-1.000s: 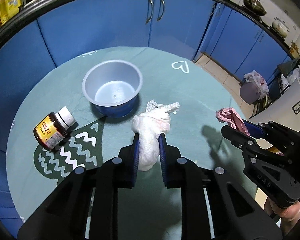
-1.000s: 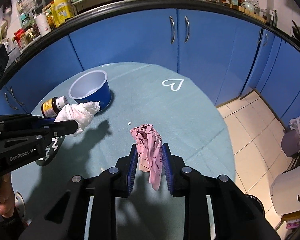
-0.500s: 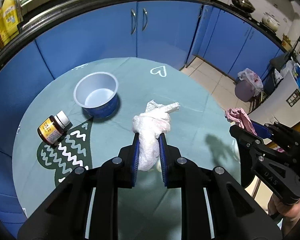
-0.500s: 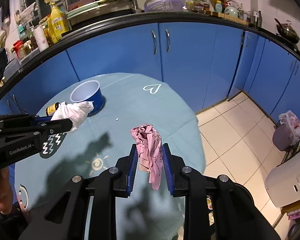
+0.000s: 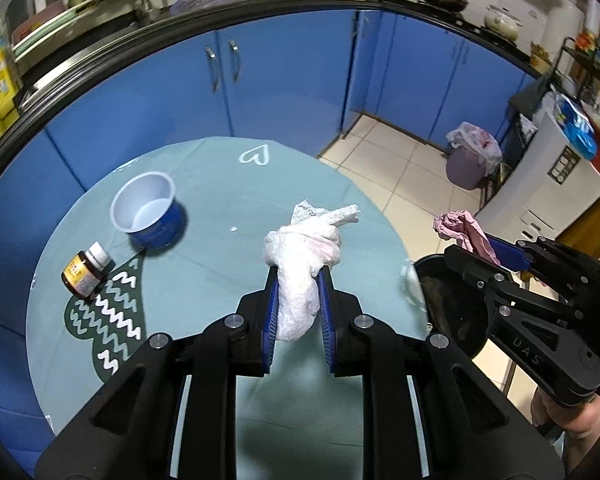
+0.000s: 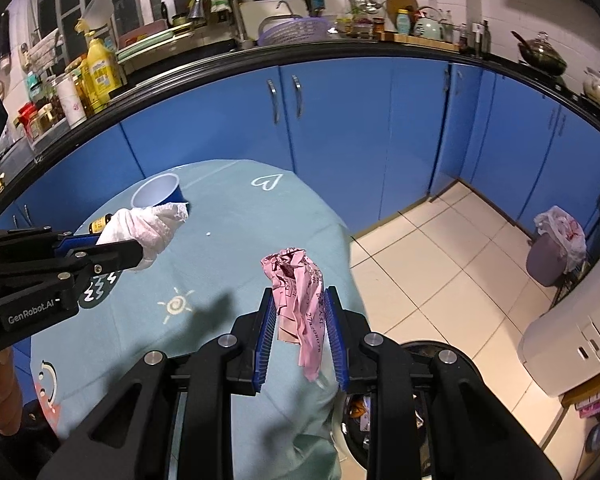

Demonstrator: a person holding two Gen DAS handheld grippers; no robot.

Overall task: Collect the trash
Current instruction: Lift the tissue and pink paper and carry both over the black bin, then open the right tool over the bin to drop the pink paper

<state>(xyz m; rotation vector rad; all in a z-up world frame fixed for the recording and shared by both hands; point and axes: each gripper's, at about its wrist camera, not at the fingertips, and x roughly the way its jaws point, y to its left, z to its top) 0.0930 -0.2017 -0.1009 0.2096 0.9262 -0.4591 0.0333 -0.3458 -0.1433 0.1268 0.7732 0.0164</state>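
My left gripper (image 5: 299, 276) is shut on a crumpled white tissue wad (image 5: 300, 256), held above the round teal table (image 5: 204, 268). In the right wrist view the same white wad (image 6: 144, 230) hangs at the left. A crumpled pink paper (image 6: 298, 288) sits clamped in my right gripper (image 6: 300, 300), over the table's right edge. The pink paper (image 5: 462, 232) also shows at the right of the left wrist view. A black trash bin (image 5: 444, 304) stands on the floor just below the table edge, its rim (image 6: 432, 350) partly hidden behind my right gripper.
A blue cup (image 5: 150, 210) and a brown pill bottle (image 5: 85, 267) stand on the table's left side. Blue cabinets (image 6: 340, 120) curve behind. A grey bin with a white bag (image 6: 554, 246) stands on the tiled floor, and a white appliance (image 6: 572, 340) sits at the right.
Both grippers have risen and pulled back toward the table's right edge with their trash still held. The cup and bottle look smaller, and the black bin has come into view.
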